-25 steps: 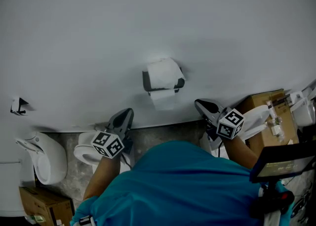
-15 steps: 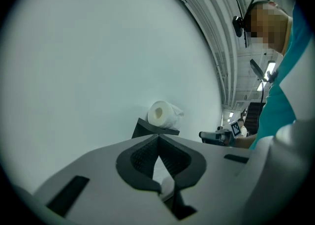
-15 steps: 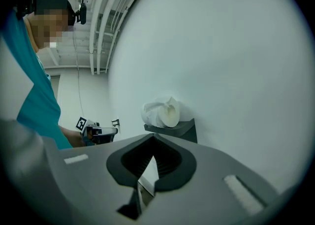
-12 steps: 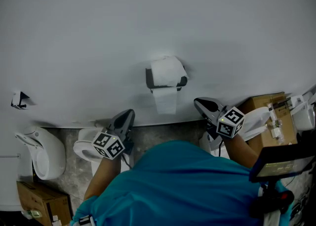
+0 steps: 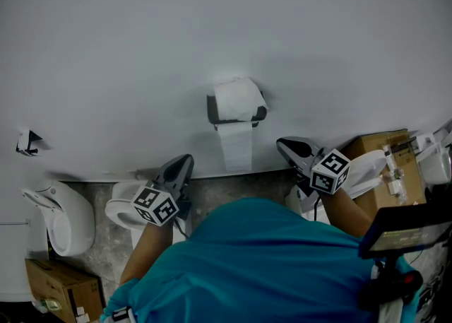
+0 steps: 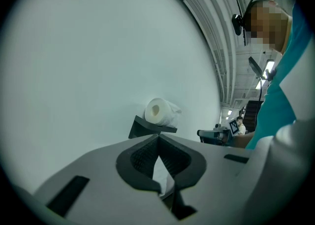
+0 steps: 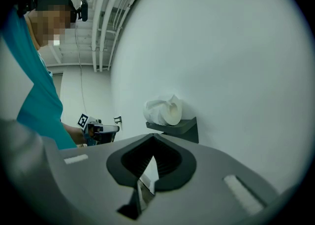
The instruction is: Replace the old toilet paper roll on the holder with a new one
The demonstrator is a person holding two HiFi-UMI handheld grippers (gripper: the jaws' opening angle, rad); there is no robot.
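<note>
Both tools are clenched, jaws pressed together with nothing caught between them. The left tool and the right tool are held roughly level, well apart from each other, and both are aimed at the white wall. Loads of bare wall is seen above and out to either side of the tips, so that's where the open room is found. Lower down it's tighter, where the wall's bottom edge is met by a narrow strip of grey floor.

The toilet paper roll is sat on the dark holder, which is fixed to the wall ahead of the tools, between them and a bit above their tips. It's touched by neither tool. Its long axis is laid level along the wall, so one end is turned toward each tool, and the core hole is seen from the left tool's side. A loose tail of paper is hung straight down under the holder.

A white toilet bowl is parked just below the left tool. Another white fixture and a cardboard box are found further out on its outer side. A second cardboard box is sat just beside the right tool's outer side.
</note>
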